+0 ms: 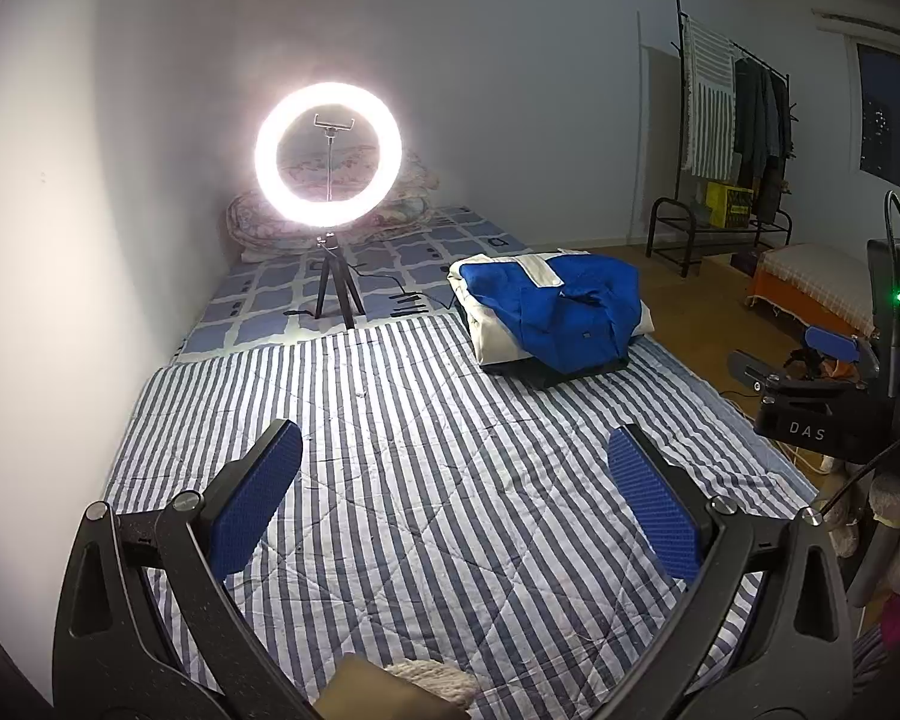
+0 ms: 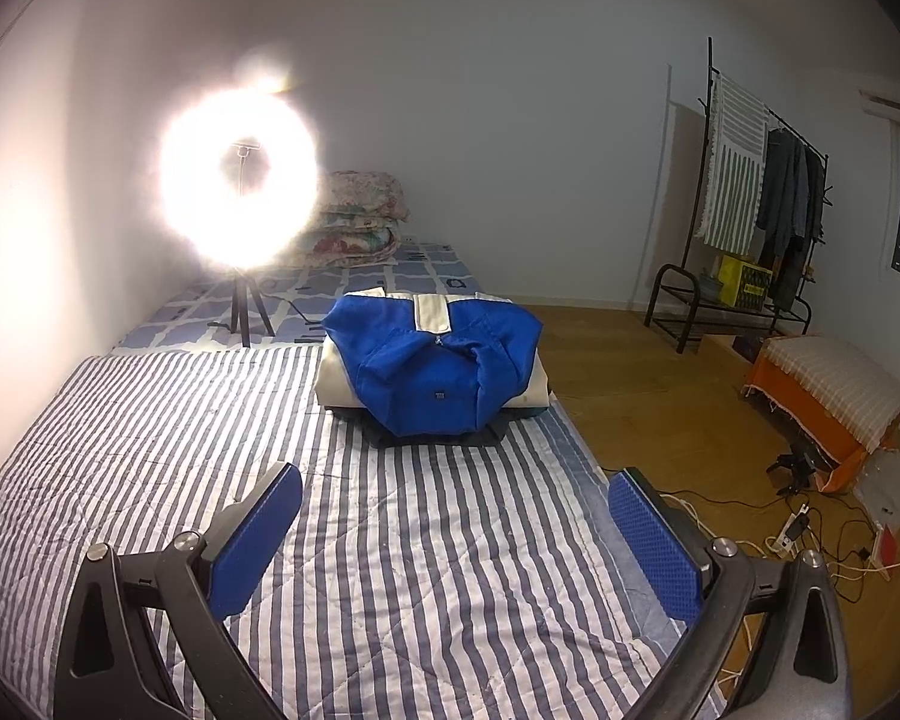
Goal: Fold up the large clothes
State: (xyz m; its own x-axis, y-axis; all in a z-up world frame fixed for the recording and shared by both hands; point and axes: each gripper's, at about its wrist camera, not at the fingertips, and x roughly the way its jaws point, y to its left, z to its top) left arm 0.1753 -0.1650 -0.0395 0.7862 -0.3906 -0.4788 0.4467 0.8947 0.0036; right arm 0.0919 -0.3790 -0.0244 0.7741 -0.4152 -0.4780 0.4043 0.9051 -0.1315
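The folded blue-and-cream padded jacket (image 2: 435, 369) is seen on a small pile at the far right of the striped quilted bed (image 2: 390, 540) — long axis left-to-right. Both jaws are spread and empty; the right hand-held gripper (image 2: 455, 531) is judged nearer than the left hand-held gripper (image 1: 455, 489) — directly ahead of it.

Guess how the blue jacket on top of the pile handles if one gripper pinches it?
Blue jacket is probably floppy: its folds sag over the pile's edge. Likely light and puffy. A one-point pinch would probably undo the fold and may drag the cream garment beneath.

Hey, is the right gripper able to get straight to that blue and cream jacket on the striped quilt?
Probably yes. The right gripper is open and empty, and only bare striped quilt lies between it and the folded blue and cream jacket ahead.
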